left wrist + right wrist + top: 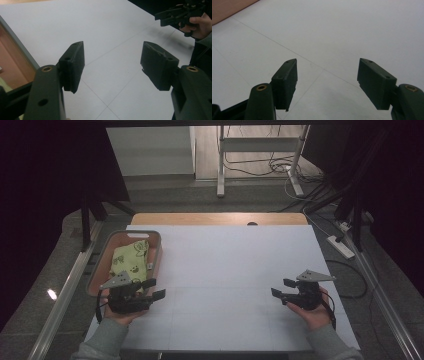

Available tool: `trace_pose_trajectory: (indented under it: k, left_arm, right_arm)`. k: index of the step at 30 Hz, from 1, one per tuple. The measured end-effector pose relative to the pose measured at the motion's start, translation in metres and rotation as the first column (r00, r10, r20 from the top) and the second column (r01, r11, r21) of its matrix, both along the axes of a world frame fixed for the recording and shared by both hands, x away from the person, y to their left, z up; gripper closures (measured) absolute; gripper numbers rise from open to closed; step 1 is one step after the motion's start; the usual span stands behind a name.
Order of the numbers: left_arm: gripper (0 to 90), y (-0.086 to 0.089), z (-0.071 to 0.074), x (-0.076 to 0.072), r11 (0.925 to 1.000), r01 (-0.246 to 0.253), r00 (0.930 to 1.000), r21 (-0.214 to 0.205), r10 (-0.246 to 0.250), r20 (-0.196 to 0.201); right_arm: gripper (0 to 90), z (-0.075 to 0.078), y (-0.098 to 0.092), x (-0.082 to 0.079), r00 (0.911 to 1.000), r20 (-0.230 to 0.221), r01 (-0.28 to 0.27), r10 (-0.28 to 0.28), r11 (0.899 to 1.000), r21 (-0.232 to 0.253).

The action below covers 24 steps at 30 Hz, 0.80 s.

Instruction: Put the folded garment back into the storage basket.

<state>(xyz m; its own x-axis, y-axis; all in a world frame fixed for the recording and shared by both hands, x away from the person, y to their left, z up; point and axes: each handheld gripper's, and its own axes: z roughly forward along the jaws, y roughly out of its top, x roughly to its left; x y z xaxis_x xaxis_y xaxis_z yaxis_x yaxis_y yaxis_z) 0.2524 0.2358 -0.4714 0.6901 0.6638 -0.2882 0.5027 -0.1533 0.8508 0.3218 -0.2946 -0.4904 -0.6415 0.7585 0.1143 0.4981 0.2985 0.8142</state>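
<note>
Risk: the folded green cloth (131,260) lies inside the tray (159,251) at the table's left edge; a jaw may catch the tray wall and shift the tray. The left gripper (152,289) hovers beside the tray's near corner, jaws spread, empty. The right gripper (281,287) hovers near the right edge, jaws spread, empty.

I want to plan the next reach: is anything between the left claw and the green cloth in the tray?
Only the tray's own rim. The left claw, jaws open and empty, sits by the tray's near right corner, and the green cloth lies uncovered inside, so it would reach over the wall.
</note>
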Motion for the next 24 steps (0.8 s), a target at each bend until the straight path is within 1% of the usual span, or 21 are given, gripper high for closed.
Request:
trace_pose_trajectory:
  k: [3,6,11,24]
  left_arm:
    - [36.2,-0.0018,-0.0021,-0.001,1.0,0.004,1.0,0.003,-0.004,-0.005]
    - [36.1,-0.0048,-0.0036,-0.0019,0.9997,0.013,0.9999,0.019,-0.013,-0.007]
    - [36.2,-0.0048,-0.0048,-0.0013,0.9998,0.014,0.9998,0.016,-0.014,-0.011]
    - [36.2,-0.0044,-0.0053,-0.0007,0.9998,0.018,0.9998,0.009,-0.018,-0.012]
  right_arm:
    - [33.7,0.0018,-0.0041,-0.0008,1.0,0.004,0.002,-0.002,1.0,0.005]
    - [33.7,0.0028,-0.0066,-0.0012,1.0,0.007,0.003,-0.003,1.0,0.013]
    - [33.7,0.0038,-0.006,-0.0031,0.9997,0.015,-0.018,0.018,1.0,0.014]
    - [33.7,0.0037,-0.0053,-0.0045,0.9995,0.02,-0.024,0.024,1.0,0.011]
